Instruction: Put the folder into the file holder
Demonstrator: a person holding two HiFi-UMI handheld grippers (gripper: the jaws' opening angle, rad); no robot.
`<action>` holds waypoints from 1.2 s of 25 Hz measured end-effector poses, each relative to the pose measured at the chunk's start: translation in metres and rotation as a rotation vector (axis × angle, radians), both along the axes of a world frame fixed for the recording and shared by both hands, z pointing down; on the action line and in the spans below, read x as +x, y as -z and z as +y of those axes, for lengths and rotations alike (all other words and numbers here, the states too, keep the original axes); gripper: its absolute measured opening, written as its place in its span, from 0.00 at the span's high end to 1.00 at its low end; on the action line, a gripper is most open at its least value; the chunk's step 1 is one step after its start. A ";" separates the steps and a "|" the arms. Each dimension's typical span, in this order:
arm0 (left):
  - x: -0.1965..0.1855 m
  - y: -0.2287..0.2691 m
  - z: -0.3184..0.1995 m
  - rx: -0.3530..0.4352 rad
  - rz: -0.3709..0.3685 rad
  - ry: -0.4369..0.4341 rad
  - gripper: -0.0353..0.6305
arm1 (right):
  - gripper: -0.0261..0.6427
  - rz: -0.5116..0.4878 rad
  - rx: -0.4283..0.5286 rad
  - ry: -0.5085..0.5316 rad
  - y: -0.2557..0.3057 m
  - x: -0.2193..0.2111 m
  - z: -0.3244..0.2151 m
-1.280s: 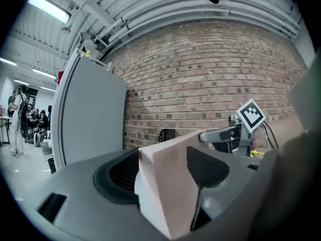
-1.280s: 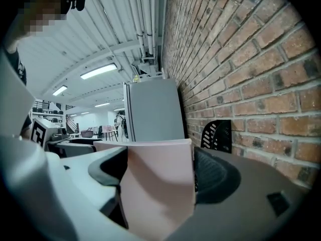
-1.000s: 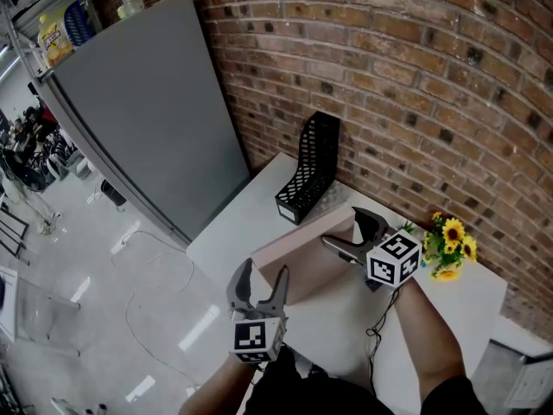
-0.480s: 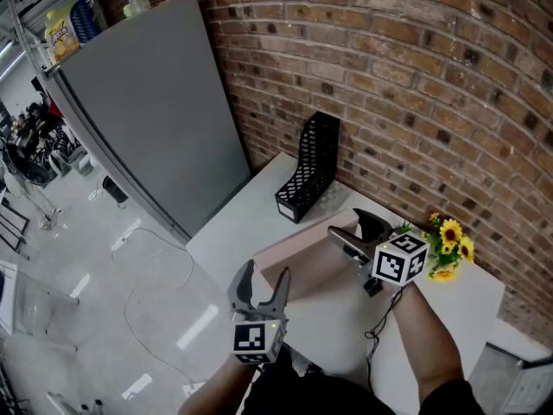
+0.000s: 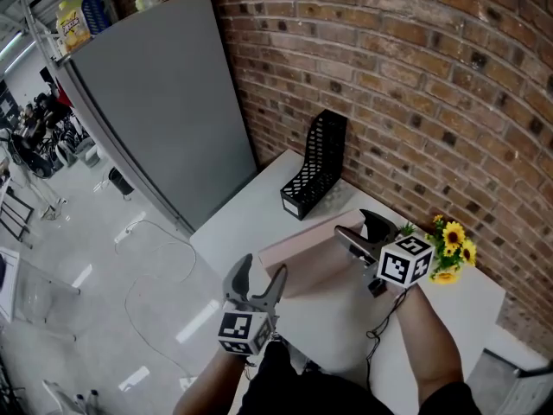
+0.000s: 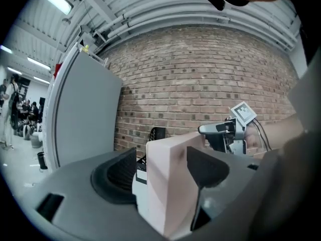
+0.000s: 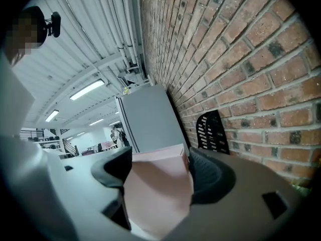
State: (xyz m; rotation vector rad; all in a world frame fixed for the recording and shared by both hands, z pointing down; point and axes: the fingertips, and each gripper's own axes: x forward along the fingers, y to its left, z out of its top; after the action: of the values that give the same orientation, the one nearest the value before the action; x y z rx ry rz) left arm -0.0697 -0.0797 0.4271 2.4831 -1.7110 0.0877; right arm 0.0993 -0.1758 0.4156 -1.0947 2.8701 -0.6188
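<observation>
Folder (image 5: 307, 253), one, pink, is standing on edge over the desk (image 5: 246, 223), short of the single black file holder (image 5: 318, 167), much where it was a second ago. Right gripper (image 5: 352, 223) has just been closing its jaws onto one end. Left gripper (image 5: 261, 268) is clamping the other end.

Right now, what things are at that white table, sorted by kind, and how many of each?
pink folder: 1
black mesh file holder: 1
bunch of sunflowers: 1
Total: 3
</observation>
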 end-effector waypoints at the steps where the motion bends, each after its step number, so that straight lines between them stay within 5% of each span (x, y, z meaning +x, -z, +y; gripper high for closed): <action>1: 0.001 -0.001 -0.001 -0.012 0.019 -0.032 0.50 | 0.42 -0.001 0.000 0.001 0.000 0.000 0.001; 11: 0.024 -0.002 -0.019 -0.047 0.010 -0.263 0.50 | 0.43 0.002 0.007 0.011 0.001 0.002 0.003; 30: 0.062 -0.006 -0.027 -0.007 -0.102 -0.418 0.53 | 0.43 0.002 0.010 0.048 0.001 0.004 0.008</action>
State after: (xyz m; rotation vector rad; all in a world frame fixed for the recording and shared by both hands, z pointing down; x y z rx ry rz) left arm -0.0078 -0.1064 0.4330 2.8331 -1.1892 0.2612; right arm 0.1034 -0.1677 0.4149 -1.0293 2.9060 -0.6051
